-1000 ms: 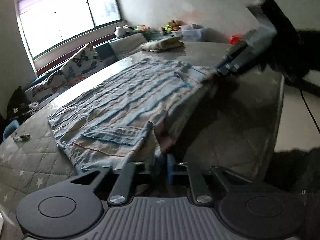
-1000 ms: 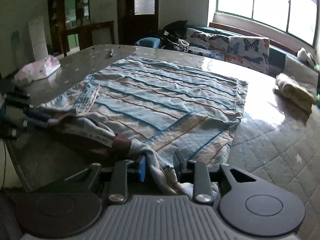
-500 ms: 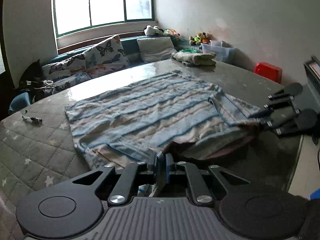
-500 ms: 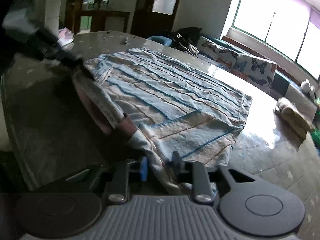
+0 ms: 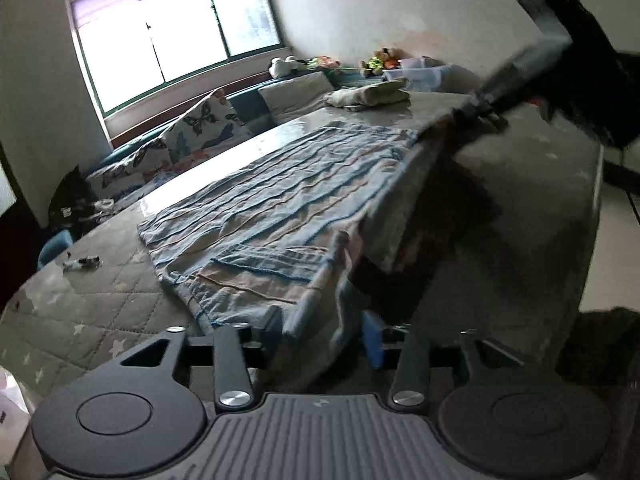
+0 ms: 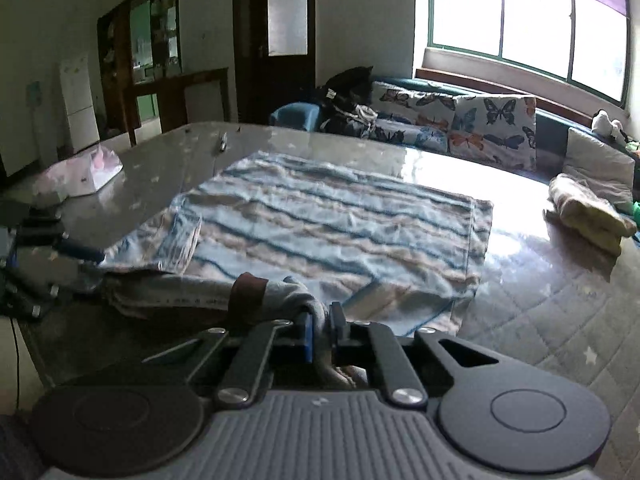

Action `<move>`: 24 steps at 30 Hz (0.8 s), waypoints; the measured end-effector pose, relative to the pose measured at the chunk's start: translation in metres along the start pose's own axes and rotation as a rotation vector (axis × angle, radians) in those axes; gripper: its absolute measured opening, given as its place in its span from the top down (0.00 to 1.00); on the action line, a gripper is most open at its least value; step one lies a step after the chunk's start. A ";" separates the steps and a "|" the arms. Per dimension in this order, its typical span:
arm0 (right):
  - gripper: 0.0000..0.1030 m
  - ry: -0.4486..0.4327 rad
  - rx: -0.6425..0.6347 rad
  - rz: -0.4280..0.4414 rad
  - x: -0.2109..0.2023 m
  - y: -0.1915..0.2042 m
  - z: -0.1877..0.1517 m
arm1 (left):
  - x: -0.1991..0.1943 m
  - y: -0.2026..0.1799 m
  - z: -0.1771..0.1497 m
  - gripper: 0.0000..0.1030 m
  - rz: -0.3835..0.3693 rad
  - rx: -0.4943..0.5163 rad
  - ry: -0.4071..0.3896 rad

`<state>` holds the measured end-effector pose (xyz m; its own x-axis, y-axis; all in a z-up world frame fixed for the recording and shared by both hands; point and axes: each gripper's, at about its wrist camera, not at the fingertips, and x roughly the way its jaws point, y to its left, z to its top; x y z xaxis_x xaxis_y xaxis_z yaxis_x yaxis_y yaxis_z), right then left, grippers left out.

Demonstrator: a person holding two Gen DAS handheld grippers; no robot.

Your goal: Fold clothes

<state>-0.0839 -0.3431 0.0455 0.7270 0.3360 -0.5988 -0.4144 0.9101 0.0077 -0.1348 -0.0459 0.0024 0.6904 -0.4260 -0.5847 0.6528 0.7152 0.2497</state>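
Observation:
A blue and tan striped garment lies spread on the quilted table, also in the right wrist view. My left gripper has its jaws wide apart around the garment's near hem, with cloth hanging between them. My right gripper is shut on the garment's collar edge, with a brown cuff beside it. In the left wrist view the right gripper lifts the far corner of the cloth. In the right wrist view the left gripper sits at the garment's left edge.
A folded pale garment lies at the table's far end, also in the right wrist view. A pink bag sits on the far left. A small item lies on the table. Butterfly cushions line the window bench.
My left gripper has opened from shut on the hem. My right gripper has narrowed onto the collar. Both have shifted, and the garment's near edge is raised off the table.

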 end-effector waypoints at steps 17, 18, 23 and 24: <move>0.95 -0.051 0.016 -0.007 -0.004 0.002 0.008 | 0.005 0.009 -0.002 0.92 0.076 0.039 -0.013; 0.95 -0.057 0.014 -0.003 -0.006 0.003 0.006 | 0.000 0.011 0.000 0.92 0.085 0.030 -0.025; 0.95 -0.082 -0.007 0.030 -0.030 0.008 -0.003 | -0.033 0.018 0.006 0.92 0.086 0.022 -0.072; 0.95 -0.086 -0.011 0.038 -0.039 0.010 -0.005 | -0.043 0.017 0.007 0.92 0.080 0.026 -0.078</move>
<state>-0.1189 -0.3486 0.0646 0.7546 0.3900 -0.5276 -0.4480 0.8938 0.0199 -0.1510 -0.0194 0.0366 0.7621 -0.4108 -0.5004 0.6018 0.7345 0.3135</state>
